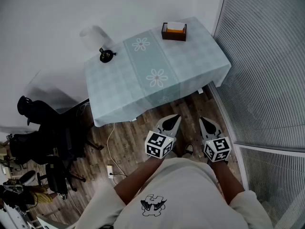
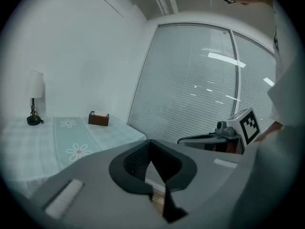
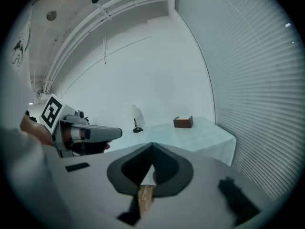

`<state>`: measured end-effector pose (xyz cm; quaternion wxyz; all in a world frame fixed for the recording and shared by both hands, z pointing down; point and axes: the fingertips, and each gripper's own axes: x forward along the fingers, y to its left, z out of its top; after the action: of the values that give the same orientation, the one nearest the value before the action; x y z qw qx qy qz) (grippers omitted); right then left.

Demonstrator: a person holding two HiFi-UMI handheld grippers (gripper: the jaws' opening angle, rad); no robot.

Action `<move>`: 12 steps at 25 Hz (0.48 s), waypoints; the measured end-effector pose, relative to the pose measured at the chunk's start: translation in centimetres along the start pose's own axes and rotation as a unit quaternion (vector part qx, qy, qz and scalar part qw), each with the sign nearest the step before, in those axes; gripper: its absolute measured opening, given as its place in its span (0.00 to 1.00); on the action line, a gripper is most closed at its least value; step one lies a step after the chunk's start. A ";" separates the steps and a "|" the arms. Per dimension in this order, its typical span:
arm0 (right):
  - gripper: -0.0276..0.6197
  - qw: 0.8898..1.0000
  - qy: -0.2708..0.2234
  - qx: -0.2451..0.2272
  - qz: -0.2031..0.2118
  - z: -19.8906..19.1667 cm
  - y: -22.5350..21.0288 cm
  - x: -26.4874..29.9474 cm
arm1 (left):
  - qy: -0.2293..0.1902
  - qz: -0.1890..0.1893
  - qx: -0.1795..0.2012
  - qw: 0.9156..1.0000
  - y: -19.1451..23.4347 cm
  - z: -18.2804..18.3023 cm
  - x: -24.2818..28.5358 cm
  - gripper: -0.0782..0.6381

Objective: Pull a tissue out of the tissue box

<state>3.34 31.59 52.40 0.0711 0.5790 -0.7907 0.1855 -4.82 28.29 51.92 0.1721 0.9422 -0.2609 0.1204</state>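
The fingers of the left gripper met at their tips and nothing stood between them. Those of the right gripper were likewise pressed together and empty. Both grippers were held close in front of the person's body, side by side and tipped a little downward over the wooden floor, well short of the counter. The brown tissue box sat upright near the counter's far corner, on the side toward the window blinds. A pale tissue appeared to stand up from the box's open top, though it was too small to make out clearly. A lamp stood at the opposite far corner, well apart from the box. Judging from this, the task had not begun, and the step in hand was the approach. The next move would call for the person to step up to the counter and carry one gripper over the box. Its fingers would then have to part and close on the exposed tissue. The other gripper could perhaps steady the box, since a light box may lift with the pull.
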 end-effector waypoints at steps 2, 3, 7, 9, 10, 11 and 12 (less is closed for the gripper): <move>0.05 1.000 0.001 0.000 0.000 -0.2 0.2 0.0 | 0.001 0.001 -0.002 1.000 0.2 -0.2 -0.1 0.12; 0.05 1.000 0.002 0.000 -0.001 -0.3 0.3 0.0 | 0.001 0.001 -0.002 1.000 0.3 -0.3 -0.2 0.12; 0.05 1.000 0.004 0.000 -0.004 -0.2 0.8 0.2 | 0.004 -0.003 -0.002 1.000 0.4 -0.3 -0.5 0.12; 0.05 1.000 0.003 -0.001 -0.007 0.2 1.0 0.3 | 0.005 -0.005 -0.002 1.000 0.6 -0.2 -0.6 0.12; 0.05 1.000 0.002 -0.002 -0.007 0.4 1.2 0.4 | 0.005 -0.005 -0.002 1.000 0.7 -0.1 -0.6 0.12; 0.05 1.000 0.002 -0.003 -0.007 0.5 1.2 0.4 | 0.005 -0.005 -0.003 1.000 0.8 0.0 -0.6 0.12; 0.05 1.000 0.001 -0.004 -0.007 0.5 1.3 0.3 | 0.004 -0.005 -0.003 1.000 0.7 0.0 -0.6 0.12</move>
<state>2.09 31.43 51.80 0.0754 0.5840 -0.7874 0.1824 -5.70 27.97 51.98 0.1763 0.9426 -0.2557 0.1227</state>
